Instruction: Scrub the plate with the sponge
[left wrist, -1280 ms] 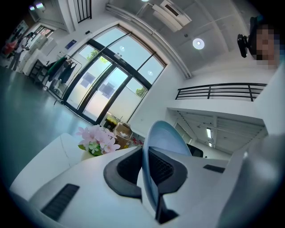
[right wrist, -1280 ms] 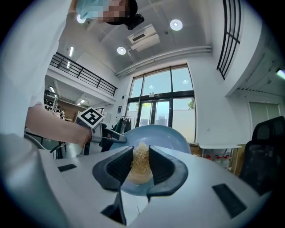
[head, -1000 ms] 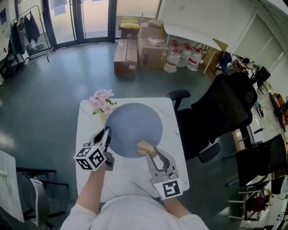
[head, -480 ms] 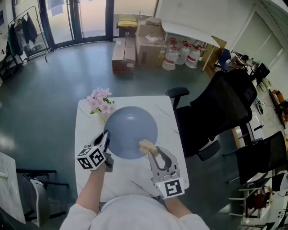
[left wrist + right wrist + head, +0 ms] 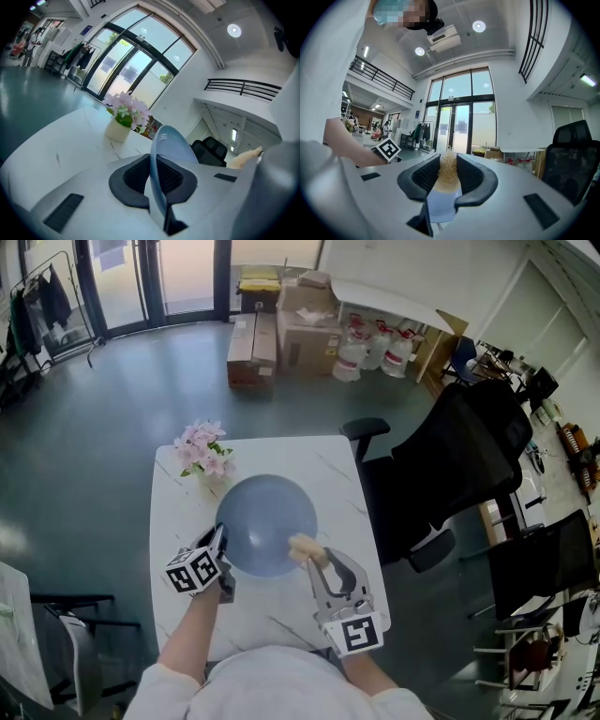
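In its own view the left gripper (image 5: pixel 155 168) is seen clenched on the rim of the blue plate (image 5: pixel 172 143), edge-on. The sponge (image 5: pixel 447 180) is grasped in the jaws of the right gripper (image 5: pixel 447 161). Only from the head view is the sponge shown against the plate's face, above the worktop (image 5: pixel 281 457). The plate is seen smaller than a second ago.

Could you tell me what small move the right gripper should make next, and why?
Probably sweep the sponge inward across the plate: the right gripper holds it at the plate's lower right rim, while the left gripper clamps its left edge.
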Demonstrator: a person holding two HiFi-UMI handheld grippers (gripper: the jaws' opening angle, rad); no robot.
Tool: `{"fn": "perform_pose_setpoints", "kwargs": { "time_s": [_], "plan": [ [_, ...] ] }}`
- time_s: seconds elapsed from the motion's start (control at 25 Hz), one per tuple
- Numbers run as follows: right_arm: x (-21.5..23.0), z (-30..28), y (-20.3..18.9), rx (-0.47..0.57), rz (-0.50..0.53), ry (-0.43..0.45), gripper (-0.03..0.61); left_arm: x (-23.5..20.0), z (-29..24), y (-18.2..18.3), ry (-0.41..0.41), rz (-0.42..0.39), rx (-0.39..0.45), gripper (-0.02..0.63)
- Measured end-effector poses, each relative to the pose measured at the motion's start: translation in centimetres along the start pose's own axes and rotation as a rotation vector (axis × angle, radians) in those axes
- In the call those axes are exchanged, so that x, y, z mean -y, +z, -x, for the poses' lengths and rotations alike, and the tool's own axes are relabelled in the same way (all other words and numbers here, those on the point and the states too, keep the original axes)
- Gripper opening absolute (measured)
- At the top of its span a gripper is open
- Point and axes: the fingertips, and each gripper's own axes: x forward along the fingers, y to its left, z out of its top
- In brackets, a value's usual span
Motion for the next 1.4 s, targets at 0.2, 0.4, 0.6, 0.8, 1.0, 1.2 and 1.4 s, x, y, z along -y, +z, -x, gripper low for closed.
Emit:
{"fn": "perform_pose_setpoints", "kwargs": {
  "time_s": [0.2, 0.4, 0.6, 0.8, 1.0, 1.2, 1.4],
  "plan": [
    [0.4, 0.4, -0.4, -0.018, -0.003, -0.015, 0.120, -1.8, -0.8, -2.3, 0.046, 0.036, -0.059, 0.044],
    [0.7, 0.7, -0.7, -0.026, -0.003, -0.028, 0.119, -2.9, -1.5, -3.9, 0.075, 0.056, -0.102, 0.044],
    [1.0, 1.0, -1.2, -0.043, -0.008, -0.042, 0.120, -3.6, -2.5, -5.1, 0.095, 0.076, -0.138, 0.044],
    [1.2, 1.3, -1.4, -0.048, -0.007, -0.053, 0.120, -4.4, -3.1, -6.3, 0.121, 0.095, -0.170, 0.044],
    [1.5, 1.5, -1.6, -0.057, -0.003, -0.063, 0.120, -5.3, -3.3, -7.3, 0.148, 0.111, -0.201, 0.044],
    [1.4, 1.7, -1.7, -0.066, -0.002, -0.065, 0.120, -6.1, -3.4, -8.2, 0.177, 0.134, -0.221, 0.044],
    [1.3, 1.7, -1.8, -0.065, -0.002, -0.061, 0.120, -6.9, -3.7, -9.0, 0.200, 0.154, -0.242, 0.044]
  ]
}}
